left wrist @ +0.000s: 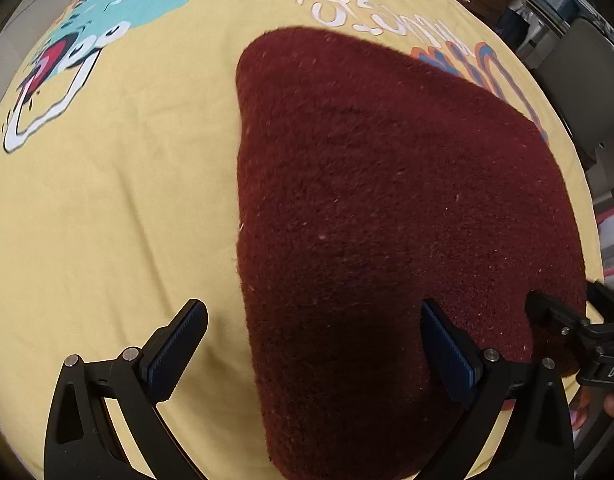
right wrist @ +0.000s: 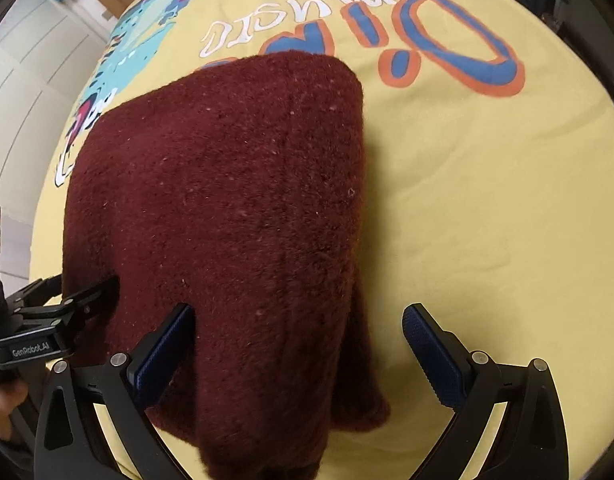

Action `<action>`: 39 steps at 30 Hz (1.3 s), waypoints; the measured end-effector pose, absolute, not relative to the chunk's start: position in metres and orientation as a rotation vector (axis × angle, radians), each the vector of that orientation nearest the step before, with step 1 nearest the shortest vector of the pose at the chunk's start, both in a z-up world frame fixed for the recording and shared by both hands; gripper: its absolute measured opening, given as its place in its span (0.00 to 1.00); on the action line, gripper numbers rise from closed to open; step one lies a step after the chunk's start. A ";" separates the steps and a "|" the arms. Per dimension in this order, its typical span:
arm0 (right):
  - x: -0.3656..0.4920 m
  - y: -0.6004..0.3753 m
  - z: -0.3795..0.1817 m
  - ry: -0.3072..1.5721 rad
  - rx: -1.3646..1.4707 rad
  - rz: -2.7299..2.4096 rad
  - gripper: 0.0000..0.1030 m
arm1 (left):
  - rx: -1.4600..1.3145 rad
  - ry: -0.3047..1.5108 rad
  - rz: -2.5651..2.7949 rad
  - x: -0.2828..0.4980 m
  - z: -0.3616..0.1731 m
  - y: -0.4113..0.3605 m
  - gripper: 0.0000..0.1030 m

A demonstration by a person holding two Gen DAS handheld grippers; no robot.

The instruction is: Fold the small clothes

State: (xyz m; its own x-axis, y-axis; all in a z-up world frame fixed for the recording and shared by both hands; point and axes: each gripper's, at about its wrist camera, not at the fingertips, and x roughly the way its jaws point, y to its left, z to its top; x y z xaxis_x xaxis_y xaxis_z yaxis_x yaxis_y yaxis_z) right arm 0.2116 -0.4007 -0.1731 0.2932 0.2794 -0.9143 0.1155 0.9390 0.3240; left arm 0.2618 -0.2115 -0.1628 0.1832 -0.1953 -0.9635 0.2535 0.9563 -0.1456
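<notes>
**Mia:** On the yellow sheet [left wrist: 107,208], in the left view, a dark red cloth [left wrist: 387,200] lies spread out. It looks thick and fuzzy. Where is the left gripper [left wrist: 315,344]?

**Ben:** Low at the near end of the cloth. Its fingers stand wide apart and hold nothing. One finger is over bare sheet. The other is over the red cloth. So the cloth's left edge runs between them.

**Mia:** What is that black thing at the right side?

**Ben:** That is the right gripper [left wrist: 579,328], near the cloth's right edge. From here I cannot tell if it is open.

**Mia:** Which step is this?

**Ben:** I think they are just about to grab the near edge for a fold. Next, each gripper needs to go down and pinch the cloth.

**Mia:** In the right view, what do you see?

**Ben:** The same cloth [right wrist: 227,200] on the sheet [right wrist: 487,220], with big painted letters [right wrist: 447,40] past it. The right gripper [right wrist: 299,344] is wide open too, with nothing in it. The cloth's right edge runs between its fingers. The near end looks doubled over and lumpy.

**Mia:** And the left gripper [right wrist: 67,304]?

**Ben:** It is right at the cloth's left edge. Both must pinch all the layers, I guess, or the fold may slip.
</notes>
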 end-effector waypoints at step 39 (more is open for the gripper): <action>0.219 -0.246 -0.075 1.156 0.233 0.323 0.32 | -0.021 1.134 -0.530 0.228 -0.057 -0.094 0.40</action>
